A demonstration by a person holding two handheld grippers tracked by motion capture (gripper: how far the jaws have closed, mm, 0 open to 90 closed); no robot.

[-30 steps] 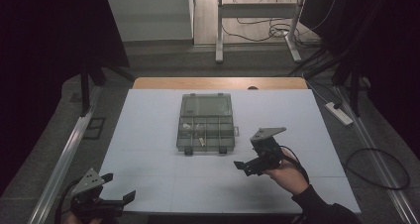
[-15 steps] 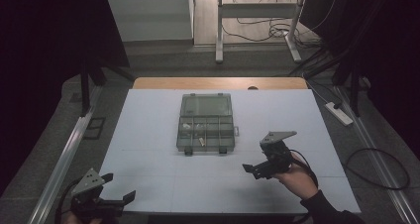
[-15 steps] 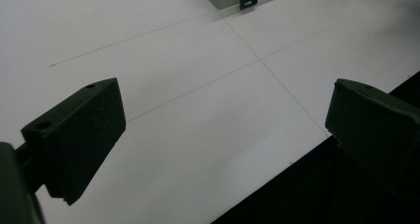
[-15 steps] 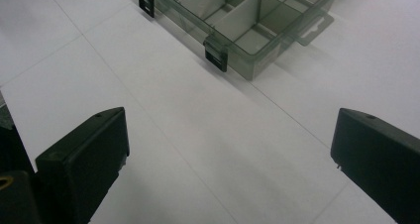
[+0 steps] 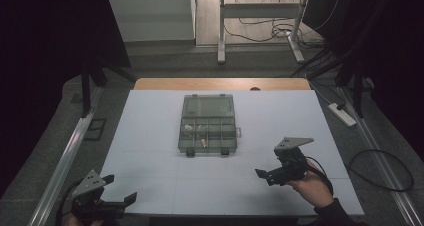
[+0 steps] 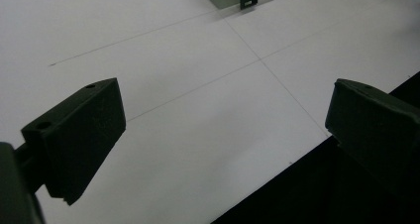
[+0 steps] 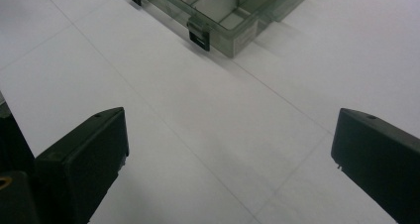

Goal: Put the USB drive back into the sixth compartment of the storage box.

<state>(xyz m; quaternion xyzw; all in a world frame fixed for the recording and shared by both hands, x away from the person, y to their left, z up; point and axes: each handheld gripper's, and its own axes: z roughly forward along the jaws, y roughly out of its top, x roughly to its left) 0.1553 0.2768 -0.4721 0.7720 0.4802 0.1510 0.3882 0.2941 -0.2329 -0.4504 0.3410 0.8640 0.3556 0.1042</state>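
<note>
Dim room, white table, clear compartment box mid-table, left claw wide, right claw wide

Counter: flat white rectangular counter with thin seam lines, wooden edge strip at 12 o'clock.
On it: translucent grey-green plastic compartment box, lid open toward 12 o'clock, just beyond the centre; small pale pieces in its front compartments.

Clear compartment box sits mid-table, lid open, small pieces inside. Right gripper held near front right, jaws apart. Left gripper at front-left corner, jaws apart.
</note>
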